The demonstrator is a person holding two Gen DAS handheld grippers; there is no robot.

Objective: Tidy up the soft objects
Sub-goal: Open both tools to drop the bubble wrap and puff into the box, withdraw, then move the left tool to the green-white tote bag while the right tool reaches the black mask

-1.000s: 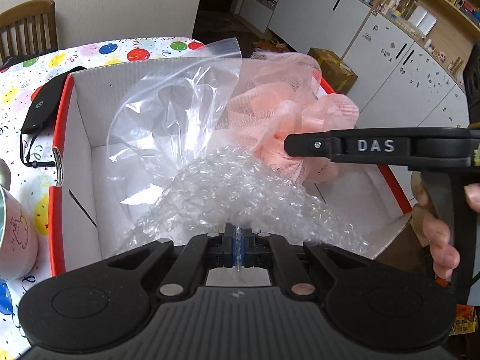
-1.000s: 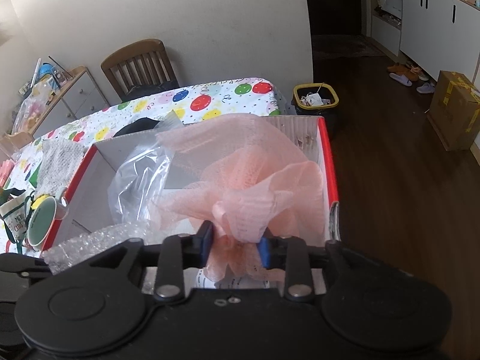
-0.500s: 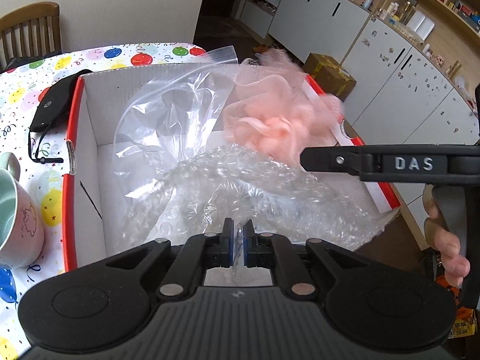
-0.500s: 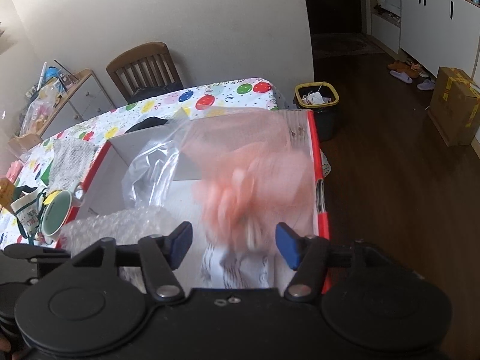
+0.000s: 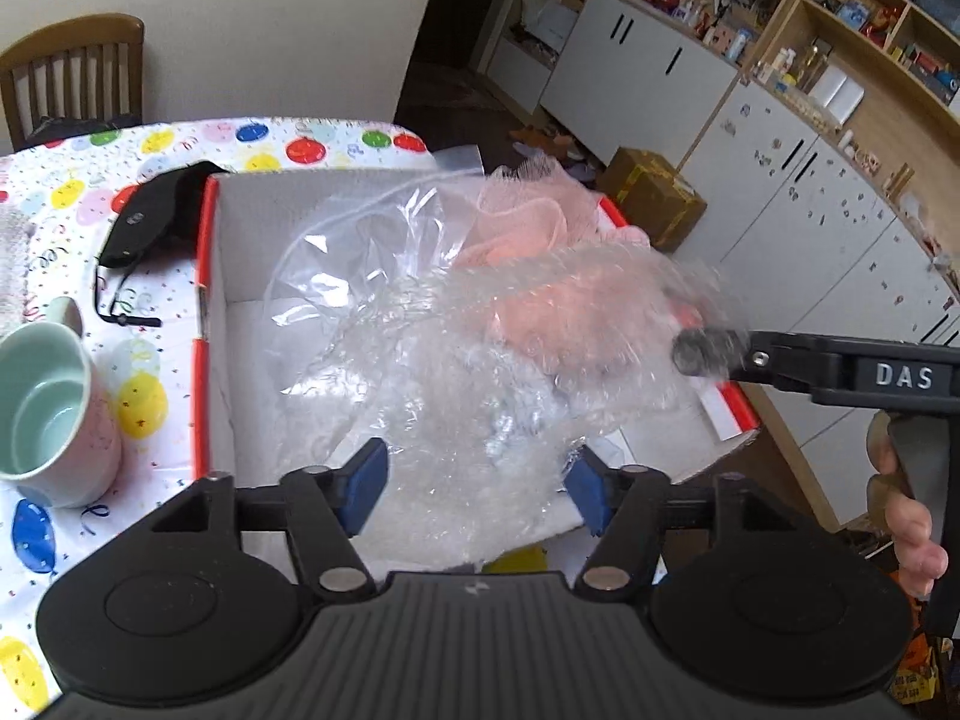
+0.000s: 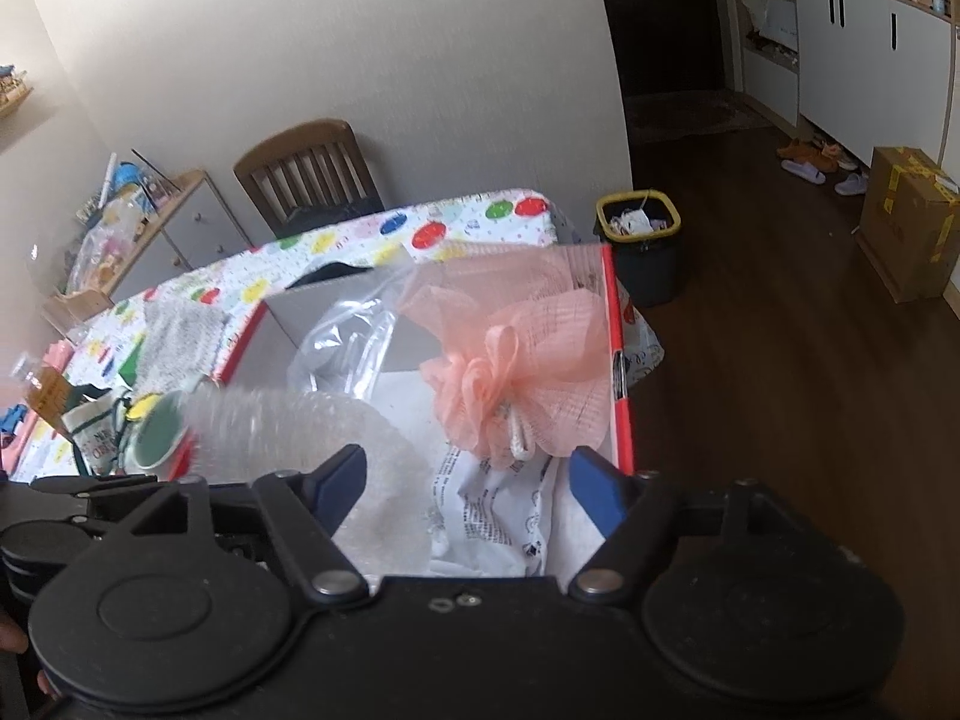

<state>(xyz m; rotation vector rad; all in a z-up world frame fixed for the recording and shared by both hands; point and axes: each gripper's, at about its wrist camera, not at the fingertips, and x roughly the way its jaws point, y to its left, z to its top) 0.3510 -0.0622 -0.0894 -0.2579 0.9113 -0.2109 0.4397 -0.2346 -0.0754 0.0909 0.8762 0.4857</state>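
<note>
A: Left gripper [image 5: 477,495]?
B: Angled down over the box [image 5: 217,324]'s near edge, jaws just opened wide. Bubble wrap [image 5: 480,384] lies loose between the pads, not pinched.
A: Right gripper [image 6: 465,489]?
B: Also tilted down at the box's near side, jaws just spread, nothing between them. A hand [image 5: 906,525] holds its handle, right of the box.
A: Box contents?
B: Bubble wrap at the near side, a clear bag [image 5: 366,258] standing against the far wall, a pink mesh pouf [image 6: 516,372] by the right wall, a printed white bag [image 6: 504,516] under it.
A: Outside?
B: Mug [image 5: 45,405] left of the box, black pouch [image 5: 153,216] at its far-left corner.
</note>
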